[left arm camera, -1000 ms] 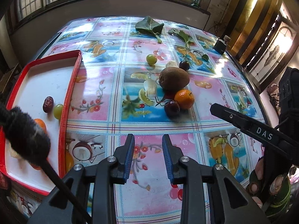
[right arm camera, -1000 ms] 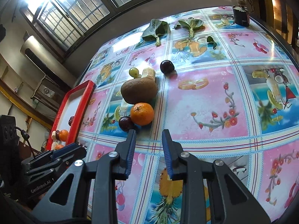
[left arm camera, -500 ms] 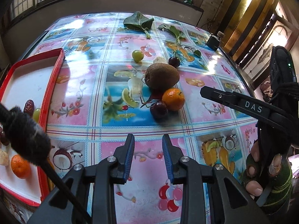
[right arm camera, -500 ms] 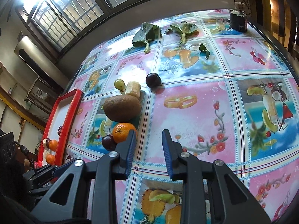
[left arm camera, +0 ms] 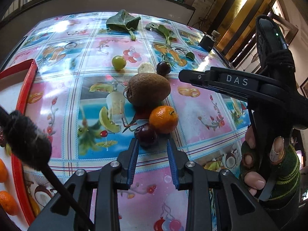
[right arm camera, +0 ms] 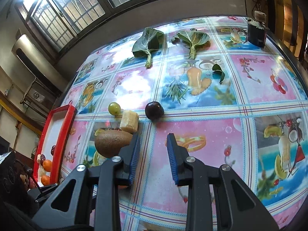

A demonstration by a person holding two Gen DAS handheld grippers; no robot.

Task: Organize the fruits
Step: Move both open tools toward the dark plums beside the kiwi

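Observation:
Loose fruit lies mid-table: a brown kiwi (left arm camera: pixel 148 89), a mandarin (left arm camera: pixel 163 119), a dark cherry (left arm camera: pixel 145 134), a green grape (left arm camera: pixel 119 62), a pale chunk (left arm camera: pixel 146 68) and a second dark fruit (left arm camera: pixel 163 67). My left gripper (left arm camera: pixel 152 144) is open, and the near cherry sits just beyond its tips, untouched. My right gripper (right arm camera: pixel 152 140) is open and empty over the cloth. The kiwi (right arm camera: pixel 110 142) is against its left finger's outer side, and the dark fruit (right arm camera: pixel 154 110) lies ahead. The red tray (left arm camera: pixel 21 104) at the left holds mandarins (left arm camera: pixel 7 202).
Two big green leaves (right arm camera: pixel 149 42) (right arm camera: pixel 193 38) and a small leaf (right arm camera: pixel 218 72) lie toward the far edge. A black box (right arm camera: pixel 257 33) stands at the far right corner. A gloved hand (left arm camera: pixel 269 173) holds the right tool. A furry microphone (left arm camera: pixel 25 134) juts in at the left.
Both grippers have moved forward toward the fruit cluster. The near cherry now lies at the left gripper's tips. In the right view, the mandarin and cherry have slipped out of sight.

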